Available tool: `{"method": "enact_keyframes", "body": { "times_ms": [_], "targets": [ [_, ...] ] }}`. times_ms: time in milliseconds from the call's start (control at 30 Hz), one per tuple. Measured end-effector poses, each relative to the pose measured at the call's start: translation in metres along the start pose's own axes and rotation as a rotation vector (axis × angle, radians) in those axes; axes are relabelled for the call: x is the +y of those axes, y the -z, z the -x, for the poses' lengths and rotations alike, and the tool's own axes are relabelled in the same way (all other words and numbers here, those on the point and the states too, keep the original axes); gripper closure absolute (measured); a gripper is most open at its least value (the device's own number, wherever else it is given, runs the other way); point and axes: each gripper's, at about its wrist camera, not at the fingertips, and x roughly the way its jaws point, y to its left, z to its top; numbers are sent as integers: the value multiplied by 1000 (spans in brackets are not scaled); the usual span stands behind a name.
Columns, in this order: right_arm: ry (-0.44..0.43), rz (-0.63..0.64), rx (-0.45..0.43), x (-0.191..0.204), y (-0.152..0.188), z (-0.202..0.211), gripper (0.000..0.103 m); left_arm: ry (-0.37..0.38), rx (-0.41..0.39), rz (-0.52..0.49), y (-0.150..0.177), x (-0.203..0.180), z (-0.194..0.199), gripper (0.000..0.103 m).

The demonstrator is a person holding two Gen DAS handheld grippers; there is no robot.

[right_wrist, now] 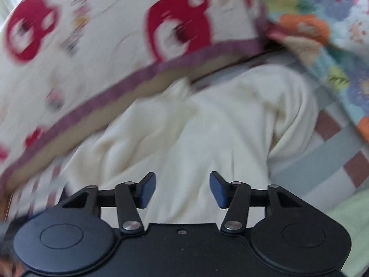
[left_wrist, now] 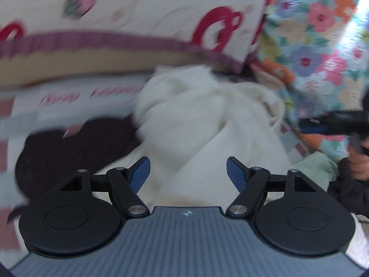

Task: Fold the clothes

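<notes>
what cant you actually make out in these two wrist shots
- Cream garment: both views are motion-blurred, so its type, sleeves and fold state cannot be made out.
- Dark garment, left wrist view: blurred, partly under the cream one and behind the left gripper.
- Pink writing on the bedding: smeared, unreadable.
- Right gripper seen from the left wrist view: cut off by the right edge.
- Green cloth: cut off by the fisheye rim.

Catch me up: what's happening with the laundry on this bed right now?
A person is working with a handheld claw in each hand above a rumpled cream garment that lies on the patchwork bedding. The left claw and right claw are both open with nothing between their pads, so the garment is not held. A dark garment lies to its left, and a quilt with red bears sits behind.
</notes>
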Motion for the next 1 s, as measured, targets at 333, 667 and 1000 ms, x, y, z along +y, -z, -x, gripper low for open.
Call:
{"method": "enact_keyframes", "body": {
  "times_ms": [333, 667, 1000],
  "targets": [
    [120, 181, 209, -15, 83, -14, 20, 25, 183, -70, 46, -8, -23, 24],
    [202, 257, 281, -9, 116, -53, 19, -41, 240, 1, 64, 7, -43, 18],
    [160, 116, -106, -34, 92, 6, 89, 7, 196, -25, 65, -3, -49, 82]
  ]
}}
